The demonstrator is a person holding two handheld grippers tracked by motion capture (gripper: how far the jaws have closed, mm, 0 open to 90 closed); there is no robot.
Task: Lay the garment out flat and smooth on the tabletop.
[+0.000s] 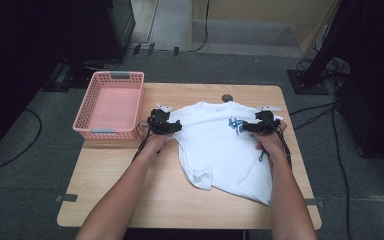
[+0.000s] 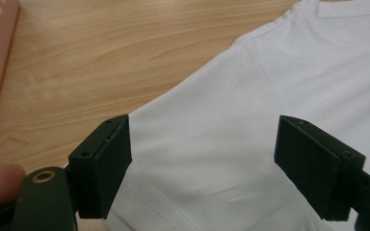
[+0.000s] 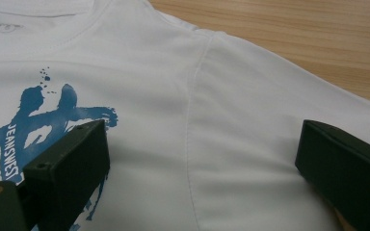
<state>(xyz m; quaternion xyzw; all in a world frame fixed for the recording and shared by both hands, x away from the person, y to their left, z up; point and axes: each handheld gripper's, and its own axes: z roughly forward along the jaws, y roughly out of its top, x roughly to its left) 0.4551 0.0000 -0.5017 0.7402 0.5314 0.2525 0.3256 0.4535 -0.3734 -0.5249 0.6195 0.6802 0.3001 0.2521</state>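
Shirt [image 1: 220, 145] flat on table [image 1: 130, 200], beside basket [image 1: 111, 105]. Left gripper [image 2: 202, 159], right gripper [image 3: 197, 178] over sleeves, jaws wide, gripping nothing. Tip: drop low, pinch one layer each, close together.

Bare table [image 1: 130, 185] near; pink basket [image 1: 111, 105] far-left.

High view looks down over the table [image 1: 130, 200]; both gripper views sit close above the same T-shirt [image 1: 220, 145].
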